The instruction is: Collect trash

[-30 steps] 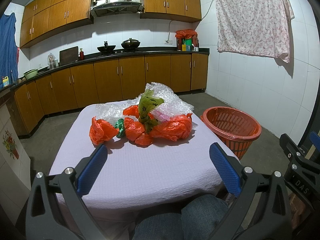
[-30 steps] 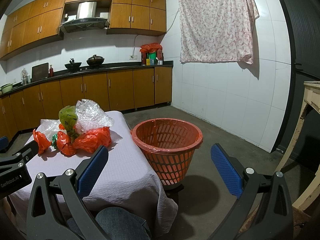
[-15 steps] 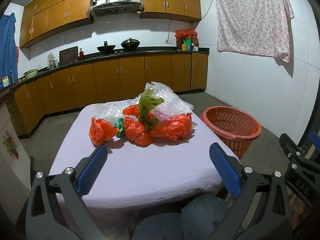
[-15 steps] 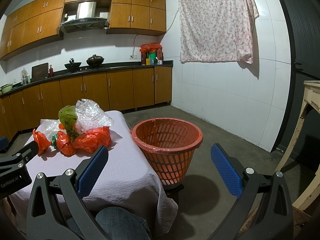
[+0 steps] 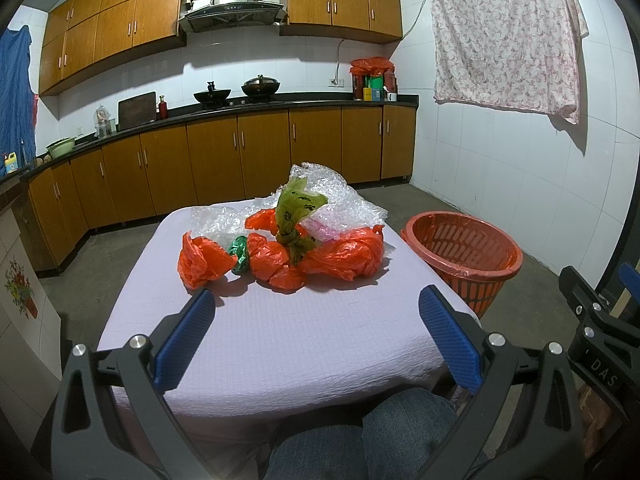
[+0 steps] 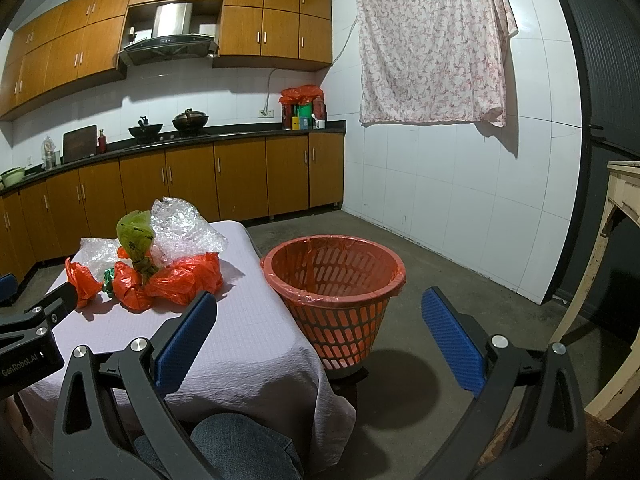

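Trash heaped mid-table, ahead of two empty grippers.

Left gripper hangs over the near edge of the table, jaws spread wide; the pile of orange bags, a green bag and bubble wrap lies well beyond its fingertips, roughly centred between them. Right gripper, jaws likewise spread, faces the orange basket standing on the floor just beside the table; from this view the trash lies to the left, past the left finger.
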`<state>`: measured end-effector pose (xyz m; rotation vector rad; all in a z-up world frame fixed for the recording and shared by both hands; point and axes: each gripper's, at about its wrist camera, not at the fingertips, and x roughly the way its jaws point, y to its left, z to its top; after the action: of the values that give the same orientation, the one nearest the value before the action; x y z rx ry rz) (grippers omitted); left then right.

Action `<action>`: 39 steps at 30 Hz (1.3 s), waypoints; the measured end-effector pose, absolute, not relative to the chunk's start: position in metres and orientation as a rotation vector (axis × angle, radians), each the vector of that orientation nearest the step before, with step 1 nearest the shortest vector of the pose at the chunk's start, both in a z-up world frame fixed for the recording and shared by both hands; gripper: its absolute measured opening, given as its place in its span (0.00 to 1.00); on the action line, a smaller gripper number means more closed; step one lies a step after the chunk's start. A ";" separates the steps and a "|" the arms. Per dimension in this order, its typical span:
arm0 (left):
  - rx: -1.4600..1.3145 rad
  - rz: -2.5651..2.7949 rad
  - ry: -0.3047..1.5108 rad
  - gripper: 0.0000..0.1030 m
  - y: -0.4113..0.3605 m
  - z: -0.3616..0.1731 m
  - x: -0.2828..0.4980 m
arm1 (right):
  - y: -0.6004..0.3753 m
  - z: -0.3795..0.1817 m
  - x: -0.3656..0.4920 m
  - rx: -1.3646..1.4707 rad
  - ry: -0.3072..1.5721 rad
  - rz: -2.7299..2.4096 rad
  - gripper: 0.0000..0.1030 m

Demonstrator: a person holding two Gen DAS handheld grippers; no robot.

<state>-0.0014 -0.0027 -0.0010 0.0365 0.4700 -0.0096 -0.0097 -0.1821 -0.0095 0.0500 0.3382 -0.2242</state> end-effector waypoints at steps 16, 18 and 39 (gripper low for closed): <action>0.036 -0.009 0.472 0.96 -0.006 -0.004 0.001 | -0.182 -0.009 -0.008 0.051 0.340 -0.223 0.98; 0.036 -0.010 0.473 0.96 -0.006 -0.004 0.001 | -0.182 -0.010 -0.008 0.050 0.340 -0.223 0.98; 0.015 0.035 0.506 0.96 0.004 -0.018 0.012 | -0.187 -0.016 0.001 0.084 0.386 -0.201 0.98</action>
<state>0.0123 0.0037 -0.0178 0.0150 0.5061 0.0348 0.0006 -0.1865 -0.0164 0.0838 0.3863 -0.2009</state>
